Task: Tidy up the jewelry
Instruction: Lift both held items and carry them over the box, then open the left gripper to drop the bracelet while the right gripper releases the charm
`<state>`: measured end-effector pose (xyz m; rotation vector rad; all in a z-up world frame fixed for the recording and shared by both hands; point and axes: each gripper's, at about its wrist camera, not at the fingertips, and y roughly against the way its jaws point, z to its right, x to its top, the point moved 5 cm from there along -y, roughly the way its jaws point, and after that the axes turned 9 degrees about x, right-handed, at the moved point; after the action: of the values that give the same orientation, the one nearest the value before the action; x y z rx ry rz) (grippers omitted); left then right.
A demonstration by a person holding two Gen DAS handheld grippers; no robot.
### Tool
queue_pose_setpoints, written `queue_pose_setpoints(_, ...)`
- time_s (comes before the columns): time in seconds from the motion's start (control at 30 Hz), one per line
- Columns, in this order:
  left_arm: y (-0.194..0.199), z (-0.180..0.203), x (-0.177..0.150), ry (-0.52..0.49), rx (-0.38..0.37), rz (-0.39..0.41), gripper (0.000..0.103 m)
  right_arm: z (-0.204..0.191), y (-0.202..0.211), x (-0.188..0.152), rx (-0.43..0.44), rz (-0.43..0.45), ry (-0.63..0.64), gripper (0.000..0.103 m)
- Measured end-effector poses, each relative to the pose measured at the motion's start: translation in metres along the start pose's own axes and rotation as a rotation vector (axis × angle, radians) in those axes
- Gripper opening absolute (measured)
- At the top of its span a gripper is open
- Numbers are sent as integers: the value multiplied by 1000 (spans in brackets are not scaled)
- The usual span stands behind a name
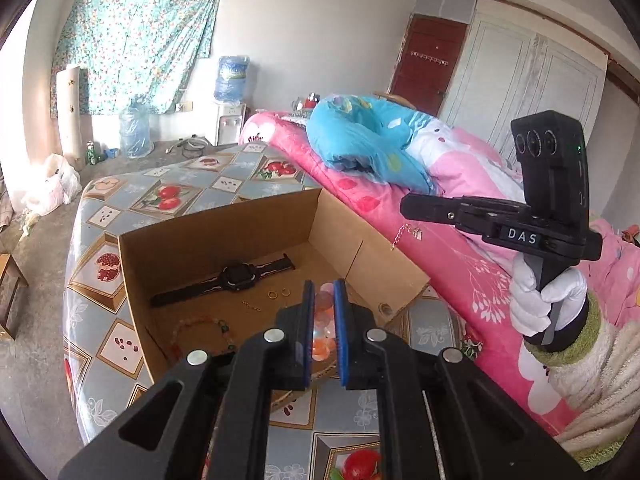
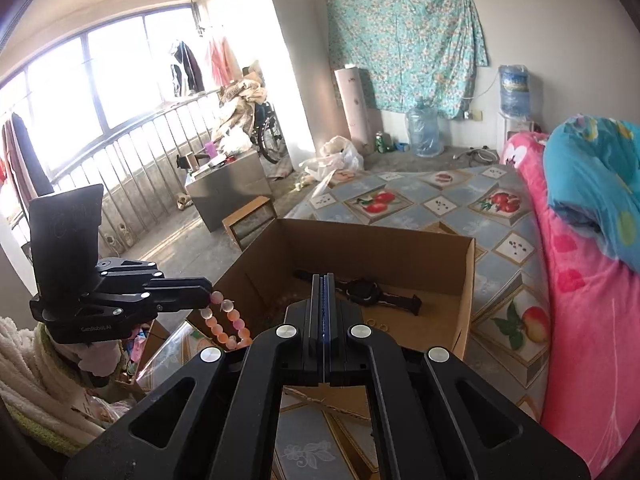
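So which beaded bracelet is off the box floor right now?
The pink-and-orange beaded bracelet, dangling from the left gripper. The multicoloured bead bracelet lies in the cardboard box.

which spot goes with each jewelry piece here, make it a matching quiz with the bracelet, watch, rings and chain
1 bead bracelet
2 watch
3 gold rings
4 thin chain

a hangs from the right gripper tip, in front of the pink blanket
b flat on the cardboard box floor, strap stretched out
c pinched in the left gripper
d side by side on the box floor

Pairs: 1-c, 2-b, 3-d, 4-a
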<state>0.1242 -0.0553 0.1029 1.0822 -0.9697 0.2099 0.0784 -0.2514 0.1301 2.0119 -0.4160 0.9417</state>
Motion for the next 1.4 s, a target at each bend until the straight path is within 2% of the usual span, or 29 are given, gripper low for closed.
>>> queue_pose_setpoints(0.23,-98,-4,-1,-4,-58,-335,9,44,-47,-2,-25,-189,-18,0)
queue_pose_setpoints(0.37,-135,6,-6,-1,-119,-477,9,50,-50,1,-26,-214,-8,0)
queue_pose_setpoints(0.47,-156,19,-12,31,-223,-590,9,53,-50,5,-25,-210,4,0)
queue_pose_setpoints(0.53,-172,20,-18,23,-198,-658,9,56,-51,6,-27,-212,11,0)
queue_pose_setpoints(0.63,-186,14,-22,29,-169,-705,9,61,-58,6,-31,-237,20,0)
queue_pose_setpoints(0.77,-182,0,-14,52,-137,-654,10,64,-69,2,-35,-303,30,0)
queue_pose_setpoints(0.87,-169,-5,-5,70,-158,-606,14,66,-81,-2,-35,-373,31,0)
queue_pose_setpoints(0.97,-155,-12,0,72,-146,-565,15,66,-94,-6,-43,-449,43,0)
queue_pose_setpoints(1.13,-121,-23,7,72,-121,-467,15,62,-113,-14,-95,-549,96,0)
queue_pose_setpoints(1.33,-78,-45,10,93,-48,-350,28,63,-119,-18,-140,-602,105,3)
queue_pose_setpoints(1.4,-63,-54,11,99,-11,-304,35,64,-117,-15,-149,-597,102,4)
